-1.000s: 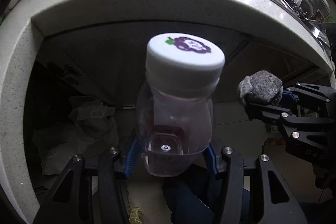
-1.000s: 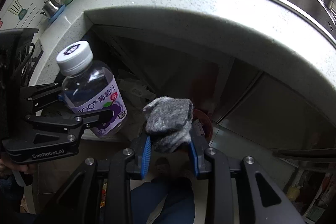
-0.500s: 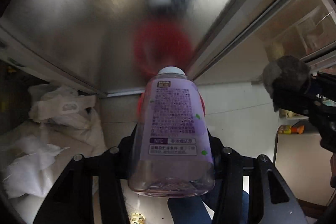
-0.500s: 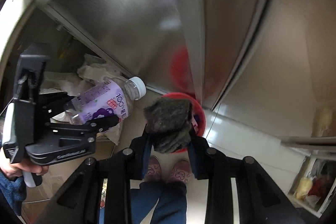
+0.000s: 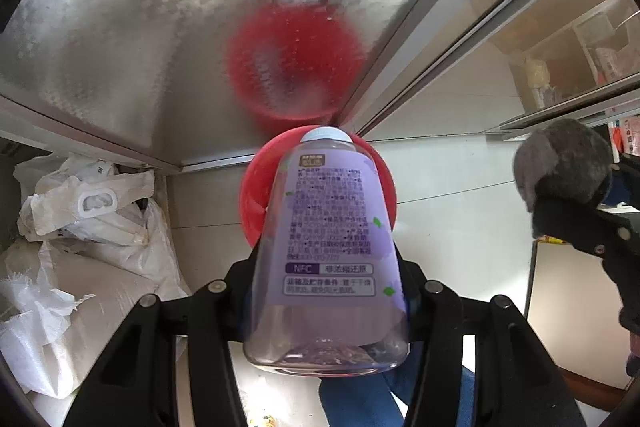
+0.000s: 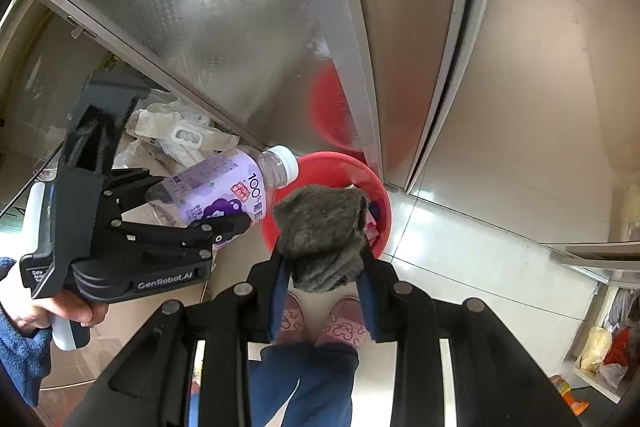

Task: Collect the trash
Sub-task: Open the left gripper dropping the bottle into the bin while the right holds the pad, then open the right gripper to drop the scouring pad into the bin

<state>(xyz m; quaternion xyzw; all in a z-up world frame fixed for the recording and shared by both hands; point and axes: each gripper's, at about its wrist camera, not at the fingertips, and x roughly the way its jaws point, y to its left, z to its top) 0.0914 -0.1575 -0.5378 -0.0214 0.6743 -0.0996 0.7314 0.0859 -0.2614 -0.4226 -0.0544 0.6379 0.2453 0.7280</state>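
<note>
Bottle [image 5: 328,255] of purple-labelled grape juice, nearly drained, hangs cap-down between the jaws of the left gripper [image 5: 326,291], which are easing apart at this moment with the bottle's lower body between them; whether the pads are pressing its sides cannot be told. Its white cap points at a red bin [image 5: 254,199] standing on the pale tiled floor [image 5: 452,195], right at the foot of a patterned steel cabinet door [image 5: 120,39] that mirrors the bin as a red blur. From the right wrist view the bottle [image 6: 224,193] slants toward the bin's rim [image 6: 332,161], the left gripper [image 6: 224,219] held by a hand [image 6: 56,311] in a blue sleeve. The right gripper [image 6: 324,259], jaws narrowly set, is clamped on a grey wad of cloth [image 6: 324,231] just above the near side of the bin. White plastic bags [image 5: 80,227] lie heaped left of the bin. Below, 2 pink slippers [image 6: 320,323] and blue trouser legs show.
</note>
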